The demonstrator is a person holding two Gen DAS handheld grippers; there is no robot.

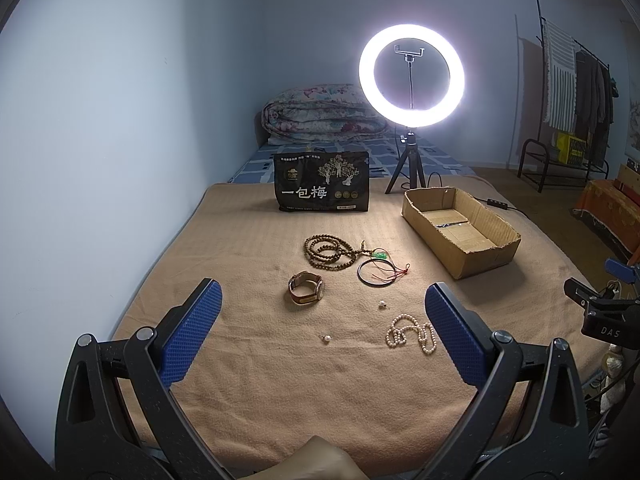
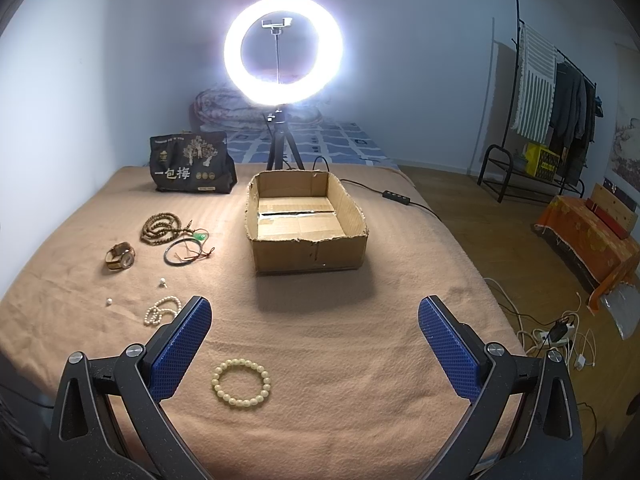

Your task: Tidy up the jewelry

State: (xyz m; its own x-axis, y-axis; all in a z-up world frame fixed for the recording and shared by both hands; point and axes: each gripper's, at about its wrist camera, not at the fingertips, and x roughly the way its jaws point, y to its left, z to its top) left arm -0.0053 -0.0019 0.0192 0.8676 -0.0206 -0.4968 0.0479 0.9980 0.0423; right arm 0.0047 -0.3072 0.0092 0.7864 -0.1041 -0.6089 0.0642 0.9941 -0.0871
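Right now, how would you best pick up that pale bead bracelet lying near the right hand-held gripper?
Come straight down with the right hand-held gripper and pinch one side of the bead bracelet: one finger inside the ring, one outside, because it lies flat on the blanket.

Blue textured pads (image 2: 180,354) were seen; a tan blanket (image 2: 340,360), brown beads (image 1: 326,250), white pearls (image 1: 410,334), a black bag (image 1: 322,182).

Lying loose on the tan blanket: coiled brown prayer beads (image 1: 328,251), a green pendant (image 1: 379,255) on red cord, a dark bangle (image 1: 376,273), a brown-strapped watch (image 1: 306,287), two pearl earrings (image 1: 383,303), a tangled pearl necklace (image 1: 410,334), a cream bead bracelet (image 2: 241,378). Sitting open beside them: a cardboard box (image 2: 307,249).
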